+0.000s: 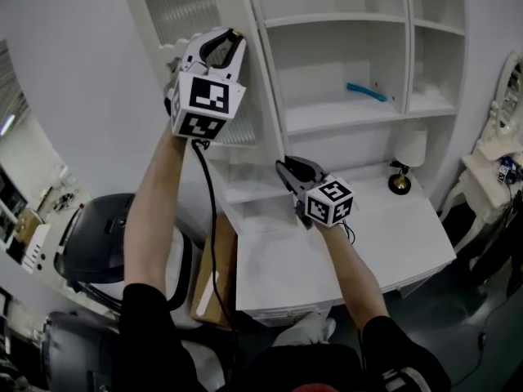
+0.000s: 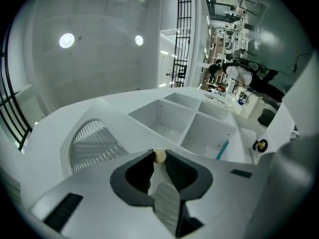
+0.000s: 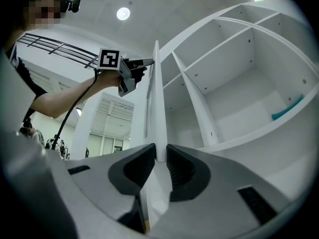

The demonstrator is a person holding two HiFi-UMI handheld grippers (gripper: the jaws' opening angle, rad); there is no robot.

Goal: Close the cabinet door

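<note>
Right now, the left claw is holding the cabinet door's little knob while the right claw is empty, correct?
Not quite: the right claw is closed on the edge of the cabinet door, as the right gripper view shows. The left claw does hold the knob.

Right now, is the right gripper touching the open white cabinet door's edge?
Touching. The right gripper view shows the right gripper clamped on the thin white cabinet door, its dark pads pressing both faces of the edge.

We stand in a lab's mock home corner: white cabinet [image 1: 343, 117], desk [image 1: 392, 243], table lamp [image 1: 409, 148], cluttered workbenches [image 2: 230, 31] far off.
</note>
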